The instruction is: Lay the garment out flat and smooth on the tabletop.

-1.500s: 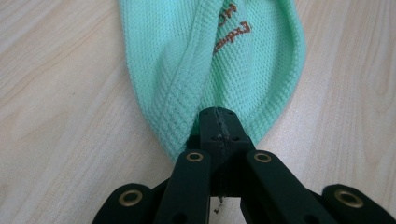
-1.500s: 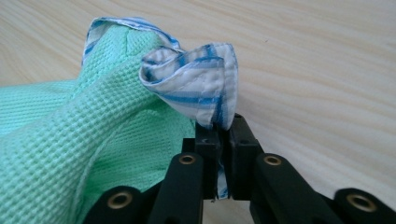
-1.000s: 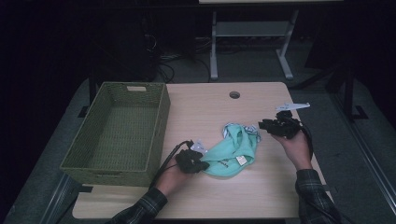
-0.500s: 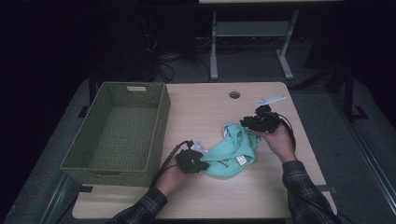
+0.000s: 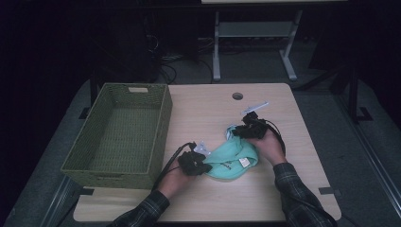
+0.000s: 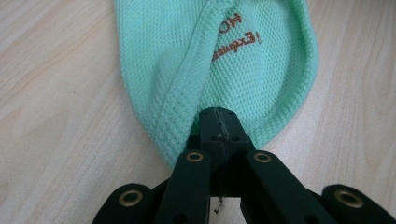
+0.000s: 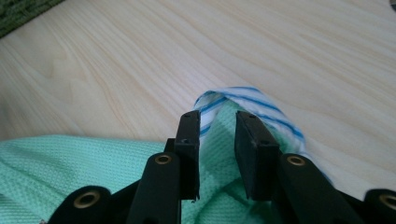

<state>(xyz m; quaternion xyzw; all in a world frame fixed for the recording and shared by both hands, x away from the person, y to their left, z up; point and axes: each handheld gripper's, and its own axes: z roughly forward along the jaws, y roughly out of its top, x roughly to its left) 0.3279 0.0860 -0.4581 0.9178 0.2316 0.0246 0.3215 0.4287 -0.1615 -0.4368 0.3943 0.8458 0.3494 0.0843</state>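
A mint-green waffle cloth with brown lettering lies crumpled on the wooden table between both hands. My left gripper is shut on the cloth's near-left edge; in the left gripper view its jaws pinch a thick hem of the cloth. My right gripper is at the cloth's far right end. In the right gripper view its jaws stand a little apart, shut on a raised fold of the cloth with a white, blue-striped lining.
A green woven basket stands on the table's left side, close to my left hand. A round cable hole sits near the table's far edge. Bare wood lies beyond and to the right of the cloth.
My right gripper has moved left and slightly down, bringing the cloth's right end with it, so the cloth is more bunched. The left gripper has stayed where it was.
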